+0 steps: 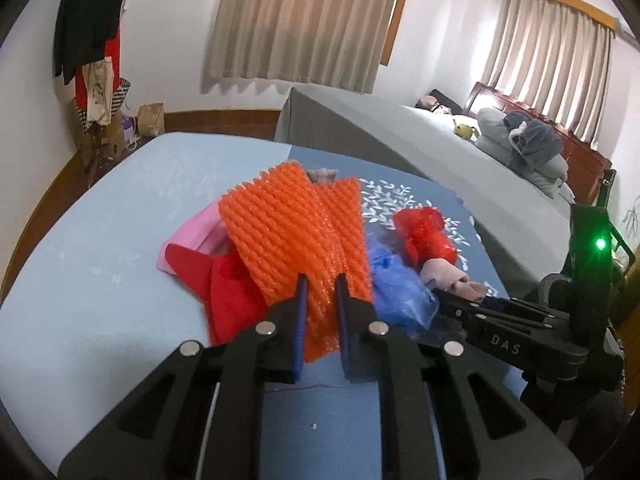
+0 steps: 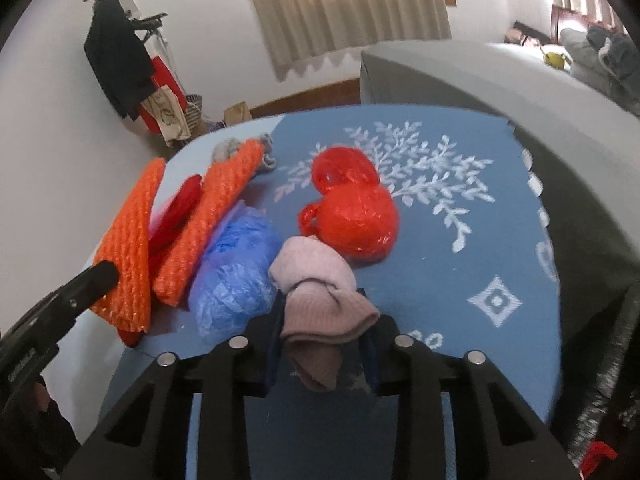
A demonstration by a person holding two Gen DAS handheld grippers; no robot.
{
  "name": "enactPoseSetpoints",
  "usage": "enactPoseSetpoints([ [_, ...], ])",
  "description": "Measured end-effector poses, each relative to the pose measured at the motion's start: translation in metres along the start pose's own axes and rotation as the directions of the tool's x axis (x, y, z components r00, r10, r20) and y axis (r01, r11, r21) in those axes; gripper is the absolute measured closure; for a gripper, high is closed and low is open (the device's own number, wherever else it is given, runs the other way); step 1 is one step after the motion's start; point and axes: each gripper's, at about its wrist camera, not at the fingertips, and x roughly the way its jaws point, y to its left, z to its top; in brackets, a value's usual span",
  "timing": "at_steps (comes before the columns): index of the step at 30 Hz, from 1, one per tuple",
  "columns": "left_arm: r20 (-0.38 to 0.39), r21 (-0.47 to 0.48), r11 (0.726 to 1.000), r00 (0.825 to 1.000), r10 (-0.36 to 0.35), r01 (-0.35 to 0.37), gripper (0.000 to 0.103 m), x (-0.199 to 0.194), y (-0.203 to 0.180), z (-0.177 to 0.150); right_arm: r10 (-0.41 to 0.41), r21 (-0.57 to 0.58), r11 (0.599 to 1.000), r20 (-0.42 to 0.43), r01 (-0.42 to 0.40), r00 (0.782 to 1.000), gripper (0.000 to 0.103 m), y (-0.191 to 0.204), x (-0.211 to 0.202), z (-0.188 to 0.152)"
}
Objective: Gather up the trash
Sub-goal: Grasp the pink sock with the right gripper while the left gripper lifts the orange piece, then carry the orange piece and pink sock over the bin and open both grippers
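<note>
On the blue tablecloth (image 2: 460, 280) lies a pile of items. My left gripper (image 1: 322, 292) is shut on the near end of an orange foam net (image 1: 296, 232), which stands up between the pads. That net (image 2: 132, 240) shows at the left of the right wrist view, beside the left gripper's finger (image 2: 100, 276). My right gripper (image 2: 322, 320) is shut on a pink sock (image 2: 316, 280), bunched between its fingers. A crumpled blue plastic bag (image 2: 236, 272) lies left of the sock. A red plastic bag (image 2: 352, 212) lies just beyond it.
A red cloth (image 1: 228, 292) and a pink piece (image 1: 188, 236) lie under the net, and a grey sock (image 2: 228, 148) lies at the far side. A grey-covered bed (image 1: 400, 140) stands to the right. A coat rack with clothes and bags (image 1: 92, 40) fills the far left corner.
</note>
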Motion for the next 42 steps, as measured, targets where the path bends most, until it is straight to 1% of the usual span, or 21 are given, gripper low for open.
enactPoseSetpoints([
  [5,0.007,0.014,1.0,1.0,-0.017,0.017,0.09,-0.005,-0.011,0.001,-0.012,0.0,1.0,0.045,0.012,0.999,0.07,0.003,-0.024,-0.003],
  [13,0.022,0.045,0.998,0.999,-0.049,0.048,0.09,-0.014,-0.029,0.003,-0.035,0.027,0.999,0.138,0.032,0.99,0.07,-0.004,-0.069,0.006],
  [19,0.042,0.072,0.994,0.996,-0.079,0.076,0.091,-0.025,-0.046,0.005,-0.044,0.047,0.998,0.181,0.037,0.983,0.07,-0.014,-0.1,0.006],
  [27,0.043,0.098,0.987,0.991,-0.13,0.125,0.091,-0.036,-0.067,0.003,-0.067,0.072,0.996,0.207,0.053,0.976,0.07,-0.028,-0.131,0.004],
  [37,0.028,0.148,0.97,0.98,-0.196,0.19,0.091,-0.041,-0.105,-0.004,-0.144,0.116,0.986,0.249,0.118,0.958,0.07,-0.059,-0.178,-0.011],
  [42,0.011,0.174,0.956,0.97,-0.241,0.236,0.091,-0.04,-0.129,-0.008,-0.189,0.15,0.977,0.261,0.153,0.947,0.07,-0.077,-0.196,-0.02],
])
